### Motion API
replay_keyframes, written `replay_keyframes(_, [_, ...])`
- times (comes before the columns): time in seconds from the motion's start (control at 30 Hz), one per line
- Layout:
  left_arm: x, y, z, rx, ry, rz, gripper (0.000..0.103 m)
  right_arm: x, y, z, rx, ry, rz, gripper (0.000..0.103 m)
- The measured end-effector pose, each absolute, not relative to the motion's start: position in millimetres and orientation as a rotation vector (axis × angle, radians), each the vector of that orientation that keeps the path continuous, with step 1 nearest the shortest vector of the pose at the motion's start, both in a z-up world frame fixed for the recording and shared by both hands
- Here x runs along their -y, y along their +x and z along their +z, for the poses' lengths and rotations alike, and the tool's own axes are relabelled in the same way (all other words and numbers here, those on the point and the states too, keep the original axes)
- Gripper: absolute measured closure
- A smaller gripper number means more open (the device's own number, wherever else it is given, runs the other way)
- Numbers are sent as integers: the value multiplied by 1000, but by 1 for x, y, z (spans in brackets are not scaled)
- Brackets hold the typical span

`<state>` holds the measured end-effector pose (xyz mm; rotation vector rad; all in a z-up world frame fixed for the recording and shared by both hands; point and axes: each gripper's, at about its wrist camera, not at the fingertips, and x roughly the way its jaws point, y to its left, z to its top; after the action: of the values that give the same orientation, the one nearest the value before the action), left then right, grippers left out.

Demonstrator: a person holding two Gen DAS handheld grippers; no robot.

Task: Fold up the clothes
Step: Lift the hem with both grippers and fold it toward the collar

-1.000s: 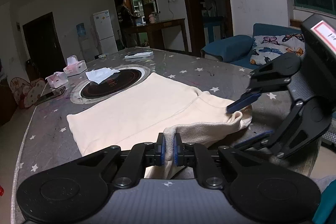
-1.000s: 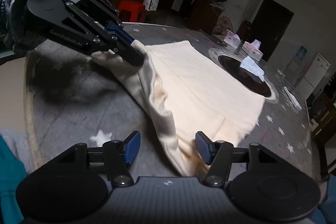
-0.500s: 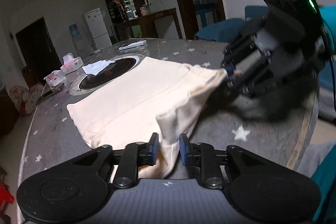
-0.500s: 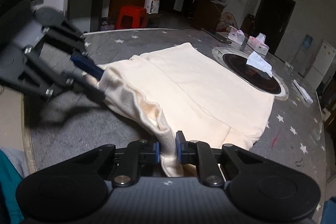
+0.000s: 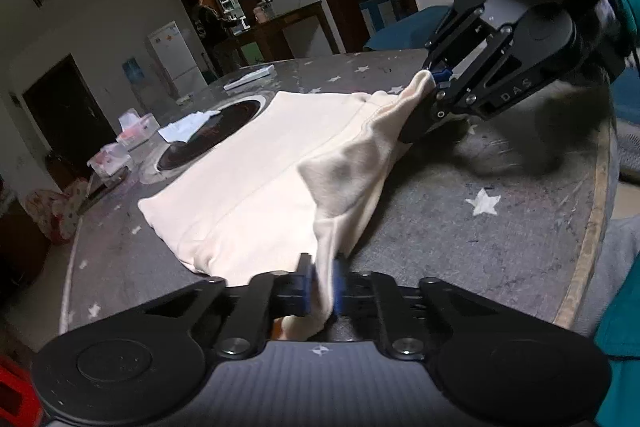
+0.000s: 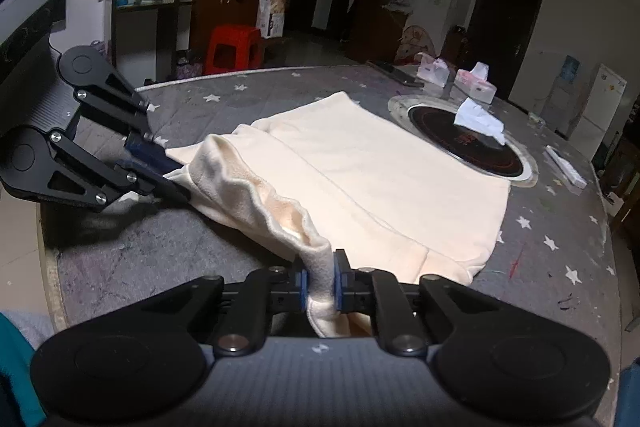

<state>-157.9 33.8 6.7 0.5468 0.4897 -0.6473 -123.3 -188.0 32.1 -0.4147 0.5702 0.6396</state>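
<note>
A cream garment (image 5: 256, 179) (image 6: 360, 155) lies flat on the grey star-print table (image 5: 480, 227) (image 6: 560, 267), with its near edge lifted between the two grippers. My left gripper (image 5: 322, 267) pinches one end of that edge, its jaws closing tight with cloth between the pads. In the right wrist view it (image 6: 168, 167) reaches in from the left. My right gripper (image 6: 320, 269) has its jaws closing on the other end, and the pads press on a fold of cloth. In the left wrist view the right gripper (image 5: 434, 79) comes in from the upper right.
A dark round hob (image 6: 464, 143) with a white tissue (image 6: 478, 119) on it lies just beyond the garment, with tissue boxes (image 6: 476, 83) behind. The table's rim (image 5: 592, 211) runs close by. A red stool (image 6: 232, 47) stands on the floor, and a person (image 5: 208, 23) is in a far doorway.
The right gripper went from open around the edge to shut on it. The left gripper loosened, sank a little and gripped the cloth again. The lifted edge now stretches between them.
</note>
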Motion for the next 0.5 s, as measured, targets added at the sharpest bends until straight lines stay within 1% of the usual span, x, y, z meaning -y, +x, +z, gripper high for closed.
replay_keyframes(0.23, [-43,-175,24,-493,474,-696,98,194,-141,46,-551,-417,668,93])
replay_keyframes(0.37, [-50,-207,40,-510,437,-739,98,201,-168,60,-567,-436,727,93])
replay_keyframes(0.5, [-56,-243,57,-514,409,-775,98,209,-204,78,-624,-403,797,95])
